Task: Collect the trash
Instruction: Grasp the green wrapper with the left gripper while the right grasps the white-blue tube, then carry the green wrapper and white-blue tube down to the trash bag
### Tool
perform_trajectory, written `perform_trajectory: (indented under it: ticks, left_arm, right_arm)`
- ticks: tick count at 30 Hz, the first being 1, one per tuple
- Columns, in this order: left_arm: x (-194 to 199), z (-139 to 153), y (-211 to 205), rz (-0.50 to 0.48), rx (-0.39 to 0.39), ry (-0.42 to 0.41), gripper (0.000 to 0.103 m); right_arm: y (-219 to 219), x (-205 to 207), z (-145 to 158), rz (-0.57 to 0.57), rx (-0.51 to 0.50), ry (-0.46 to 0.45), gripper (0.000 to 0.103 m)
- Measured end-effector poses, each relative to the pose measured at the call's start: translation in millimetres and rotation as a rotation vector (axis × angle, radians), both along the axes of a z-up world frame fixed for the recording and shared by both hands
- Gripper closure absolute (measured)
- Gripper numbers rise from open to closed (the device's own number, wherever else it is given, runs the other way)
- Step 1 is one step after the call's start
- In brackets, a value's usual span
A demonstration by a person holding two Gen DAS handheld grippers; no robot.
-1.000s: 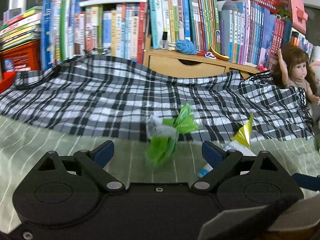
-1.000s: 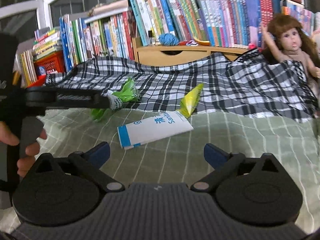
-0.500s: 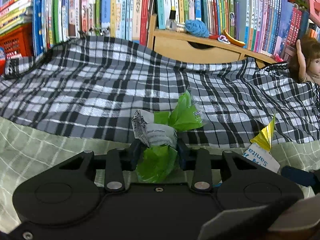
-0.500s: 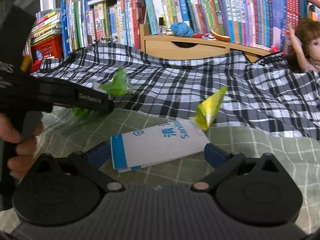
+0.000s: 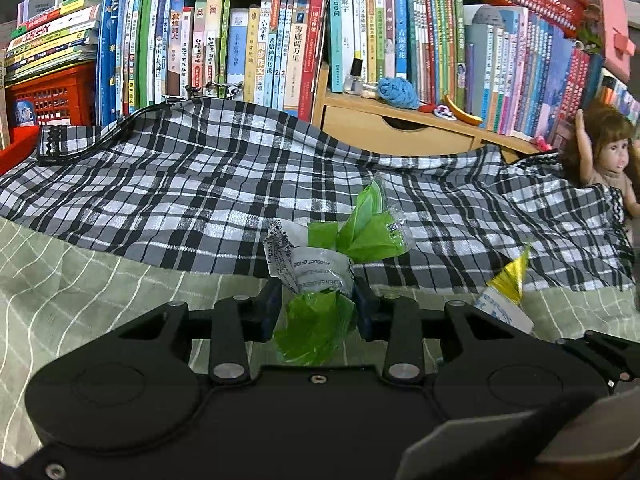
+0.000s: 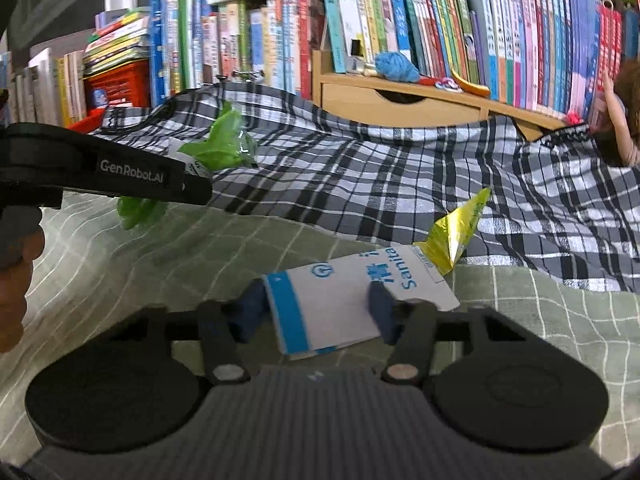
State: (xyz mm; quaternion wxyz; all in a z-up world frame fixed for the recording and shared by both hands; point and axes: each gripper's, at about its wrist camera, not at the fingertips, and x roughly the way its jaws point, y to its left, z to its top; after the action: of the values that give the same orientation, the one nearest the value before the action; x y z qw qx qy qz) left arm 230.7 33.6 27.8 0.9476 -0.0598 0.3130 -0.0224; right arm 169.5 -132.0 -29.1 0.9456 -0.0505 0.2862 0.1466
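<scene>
At the far left of the right wrist view, a person's hand [image 6: 14, 292] is gripping the handle of the left hand-held gripper [image 5: 316, 304], whose black arm is reaching across above the green striped bed sheet [image 6: 132, 276]. Its blue pads [image 5: 270, 308] are pressing in from both sides on a crumpled green wrapper [image 5: 320, 280] with a white printed panel, so the jaws are standing nearly closed around it, and the wrapper's top is fanning upward in front of the black-and-white checked blanket [image 5: 180, 184]. Further right, the right hand-held gripper [image 6: 316, 308] is sitting low over the sheet with its jaws partly drawn in, one pad at each long edge of a white-and-blue packet [image 6: 344, 300]; whether they are pinching it firmly, I cannot tell. A yellow foil wrapper [image 6: 456, 232] is lying just beyond the packet's far end, at the blanket's edge. A doll [image 5: 604, 164] is leaning at the far right, before the rows of books [image 5: 260, 48].
</scene>
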Motion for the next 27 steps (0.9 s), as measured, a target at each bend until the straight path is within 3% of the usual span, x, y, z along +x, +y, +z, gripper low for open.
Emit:
perform_trajectory:
  ticks: [5,7,9,11,16,22,23,24,27]
  left_arm:
    - [-26.7,4.8,3.8,-0.032,-0.003,-0.025,0.068]
    - [-36.0,6.9,6.2,-0.048,-0.011,-0.031,0.068]
    - [-42.9,8.5,7.1,-0.057,-0.011,-0.039,0.068]
    - [-48.7,9.6,7.3,-0.06,-0.012,-0.049,0.068]
    - [-54.7,11.0,7.6,-0.055,-0.02,-0.054,0.067]
    - [-59.5,8.5,13.4,-0.03,-0.014,-0.049,0.067]
    - [-61.6,7.7,15.1,-0.029,-0.02,-0.045,0.067]
    - [-63.9,7.0,16.8,-0.029,-0.023,-0.042,0.067]
    - [-74.4,5.2,20.8,-0.035,-0.017,-0.048,0.067]
  right_arm:
    - [-24.4,-23.5,5.5,-0.082,0.053,0.039,0.061]
    - [-40.0,-30.3,3.4,-0.152,0.05,0.097,0.048]
    - [-56.3,-34.1,1.6,-0.247,0.05,0.148,0.045]
    - [-71.5,-34.8,5.2,-0.289,0.114,0.168,0.036]
    - [-63.9,-22.9,23.1,-0.292,0.169,0.098,0.013]
    - [-26.4,29.7,4.6,-0.299,0.046,0.123,0.009]
    - [-24.5,36.1,-1.1,-0.312,0.038,0.146,0.011]
    - [-24.4,37.3,-5.5,-0.319,0.045,0.162,0.028]
    - [-25.9,24.9,-2.1,-0.312,0.046,0.139,0.056]
